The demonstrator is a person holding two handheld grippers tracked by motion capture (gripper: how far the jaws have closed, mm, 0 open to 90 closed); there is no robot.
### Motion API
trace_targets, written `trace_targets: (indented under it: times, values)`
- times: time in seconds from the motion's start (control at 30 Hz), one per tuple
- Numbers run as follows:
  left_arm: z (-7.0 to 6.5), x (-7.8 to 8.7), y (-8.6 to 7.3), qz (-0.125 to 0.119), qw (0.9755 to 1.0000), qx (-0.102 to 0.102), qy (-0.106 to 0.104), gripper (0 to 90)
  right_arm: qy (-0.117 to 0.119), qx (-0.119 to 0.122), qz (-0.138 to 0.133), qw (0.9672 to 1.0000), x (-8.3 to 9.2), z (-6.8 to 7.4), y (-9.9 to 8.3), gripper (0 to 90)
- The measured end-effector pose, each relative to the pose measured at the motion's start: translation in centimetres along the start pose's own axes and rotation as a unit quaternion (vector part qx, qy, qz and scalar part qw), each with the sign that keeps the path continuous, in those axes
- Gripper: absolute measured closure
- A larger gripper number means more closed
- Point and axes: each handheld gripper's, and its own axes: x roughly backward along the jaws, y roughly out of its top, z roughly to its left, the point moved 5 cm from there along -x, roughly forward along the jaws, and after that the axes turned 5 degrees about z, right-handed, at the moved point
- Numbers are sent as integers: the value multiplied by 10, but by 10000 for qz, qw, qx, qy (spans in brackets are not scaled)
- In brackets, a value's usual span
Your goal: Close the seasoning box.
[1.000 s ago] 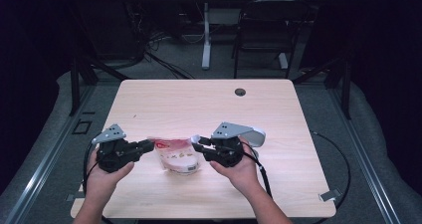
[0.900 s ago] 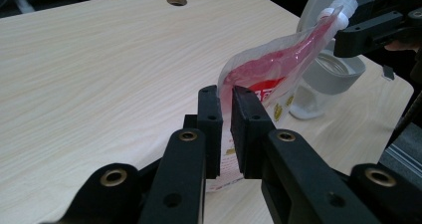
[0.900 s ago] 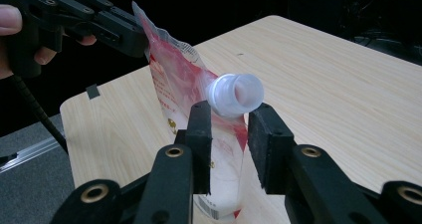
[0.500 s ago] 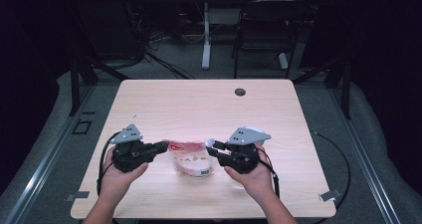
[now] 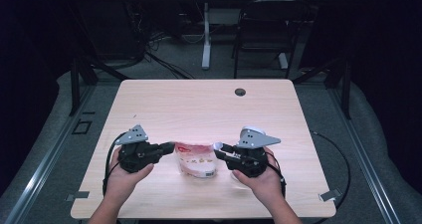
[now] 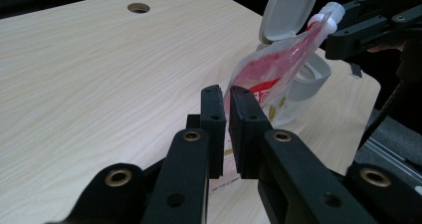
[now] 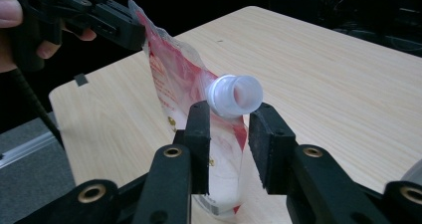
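Two hand-held grippers have carried the red-and-white spouted plastic pouch point(image 5: 196, 160) nearer the worktop's point(image 5: 209, 104) front edge. Left hand-held gripper point(image 6: 226, 119) pinches its corner; right hand-held gripper point(image 7: 230, 134) has just been opening, straddling the white spout point(image 7: 235, 94) — likely regripping.

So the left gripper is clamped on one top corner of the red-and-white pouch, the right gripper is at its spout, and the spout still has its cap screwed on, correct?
Not quite: the spout is uncapped, and the right gripper view looks straight into its open mouth. The rest holds: the left gripper is clamped on a top corner of the red-and-white pouch, and the right gripper sits at the spout.
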Motion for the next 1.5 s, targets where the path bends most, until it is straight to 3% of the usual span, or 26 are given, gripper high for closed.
trace_targets:
  times: [0.23, 0.63, 0.77, 1.03, 1.13, 1.4, 1.5]
  values:
    - [1, 2, -1, -22, 10000, 26, 26, 809, -29, 173, 149, 9997, 4, 2, 3, 679]
    - [5, 10, -4, -25, 9999, 66, 71, 759, 104, 330, 159, 9993, 19, 0, 9, 680]
    - [8, 16, -4, 7, 9998, 25, 179, 754, 104, 479, 184, 9986, 24, 2, 16, 683]
    - [19, 24, -10, 36, 9995, 159, 275, 731, 191, 704, 280, 9969, 26, 5, 39, 681]
    - [22, 25, -12, 68, 9993, 202, 299, 723, 258, 938, 477, 9941, 19, 7, 51, 702]
    - [29, 28, -17, 80, 9991, 259, 317, 703, 500, 1135, 784, 9892, 0, 12, 68, 716]
    - [32, 28, -19, 111, 9989, 266, 380, 697, 632, 1260, 932, 9856, -10, 16, 75, 716]
